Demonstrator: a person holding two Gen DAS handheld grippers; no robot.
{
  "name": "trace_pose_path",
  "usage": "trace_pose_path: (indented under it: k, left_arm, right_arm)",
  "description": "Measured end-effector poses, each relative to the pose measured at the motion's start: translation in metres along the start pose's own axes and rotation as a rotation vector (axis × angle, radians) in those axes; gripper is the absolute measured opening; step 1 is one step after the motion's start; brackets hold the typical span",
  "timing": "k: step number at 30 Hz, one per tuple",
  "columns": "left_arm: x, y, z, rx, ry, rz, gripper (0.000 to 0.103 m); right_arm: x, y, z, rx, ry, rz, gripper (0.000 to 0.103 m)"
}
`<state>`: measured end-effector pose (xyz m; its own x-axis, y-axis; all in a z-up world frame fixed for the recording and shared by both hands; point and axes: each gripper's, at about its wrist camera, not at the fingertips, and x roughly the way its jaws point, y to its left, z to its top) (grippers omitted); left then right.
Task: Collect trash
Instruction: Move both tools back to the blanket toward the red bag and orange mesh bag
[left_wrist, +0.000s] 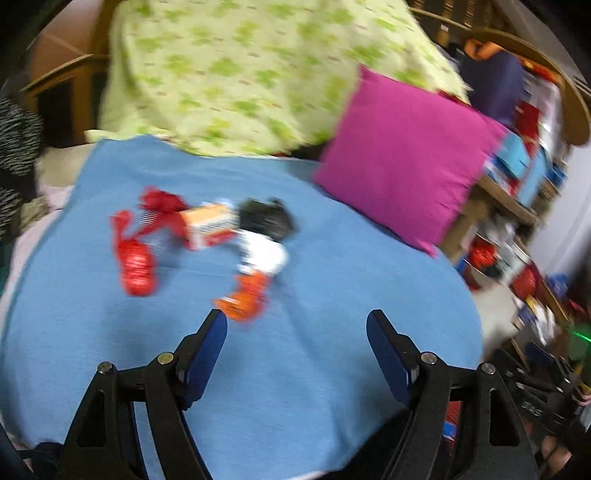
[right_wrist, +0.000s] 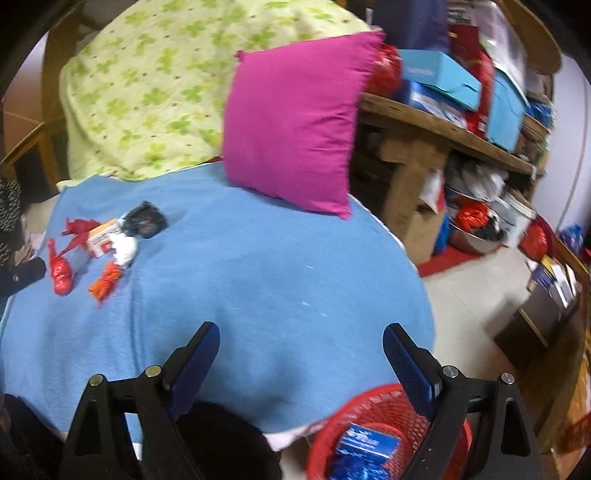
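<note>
**Operator:** Left gripper (left_wrist: 297, 326) status: jaws spread, nothing between the pads, aimed down at the blue blanket (left_wrist: 332, 280). Right gripper (right_wrist: 301, 341) status: jaws likewise wide and empty, over bare blanket.

**Checker:** Location of the trash?

**Operator:** Clustered on the far left part of the blanket: red wrapper (left_wrist: 136, 267), small carton (left_wrist: 210, 223), black crumpled piece (left_wrist: 266, 219), white wad (left_wrist: 264, 254), orange wrapper (left_wrist: 245, 299). The orange wrapper lies just beyond my left fingertip.

**Checker:** Step in hand?

**Operator:** My judgement: approach for a pick. Several pieces are uncollected.

**Checker:** Requirement for the next move?

**Operator:** Centre the left jaws on the orange wrapper, lower until the pads straddle it, then close. The wrapper looks thin and crumpled, so the pads should reach the blanket surface. Both views are motion-blurred, so fine detail is uncertain.

**Checker:** Differences between views?

**Operator:** Right wrist view alone shows the red mesh basket (right_wrist: 373, 406) below the blanket edge, holding blue packaging (right_wrist: 364, 443); I judge it the deposit point. Left wrist view gives the closer look at the trash.
</note>
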<state>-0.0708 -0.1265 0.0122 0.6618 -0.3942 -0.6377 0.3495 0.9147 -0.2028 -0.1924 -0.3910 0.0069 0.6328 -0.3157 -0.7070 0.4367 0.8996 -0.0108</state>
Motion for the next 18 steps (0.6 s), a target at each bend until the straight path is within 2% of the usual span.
trace_pose_path:
  k: [4, 8, 14, 18]
  left_arm:
    - [0.001, 0.048, 0.003, -0.043, -0.020, 0.111, 0.079]
    - [0.012, 0.103, -0.001, -0.114, 0.005, 0.209, 0.079]
    - [0.031, 0.156, -0.010, -0.147, 0.056, 0.300, 0.079]
    - [0.041, 0.173, -0.012, -0.159, 0.069, 0.331, 0.079]
  right_arm:
    - [0.008, 0.023, 0.008, -0.020, -0.003, 0.046, 0.092]
    - [0.019, 0.050, 0.013, -0.049, 0.003, 0.100, 0.092]
    - [0.037, 0.094, 0.019, -0.091, 0.018, 0.193, 0.092]
    - [0.054, 0.130, 0.022, -0.087, 0.052, 0.311, 0.092]
